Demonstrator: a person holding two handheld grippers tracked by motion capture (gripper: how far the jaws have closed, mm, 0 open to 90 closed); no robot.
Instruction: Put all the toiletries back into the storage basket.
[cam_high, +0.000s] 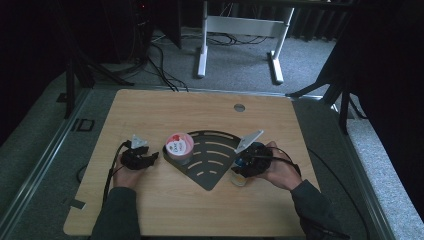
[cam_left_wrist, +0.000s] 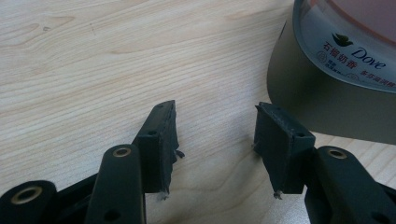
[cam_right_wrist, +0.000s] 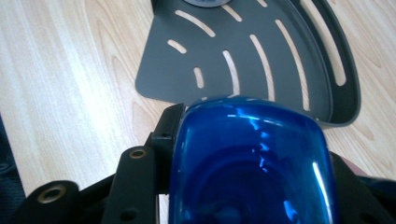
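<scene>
Right gripper (cam_right_wrist: 247, 154) clasping blue-capped bottle (cam_right_wrist: 252, 158), beside rack (cam_right_wrist: 187, 70) edge

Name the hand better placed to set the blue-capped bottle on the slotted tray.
Right. The right gripper already has its jaws around the blue-capped bottle beside the slotted tray; the left gripper is empty.

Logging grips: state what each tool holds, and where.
Right tool clamps the blue translucent plastic cap of a small bottle, by its sides. Left tool holds nothing.

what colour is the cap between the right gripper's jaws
Glossy translucent blue cap, clearest in the right gripper view.
</scene>
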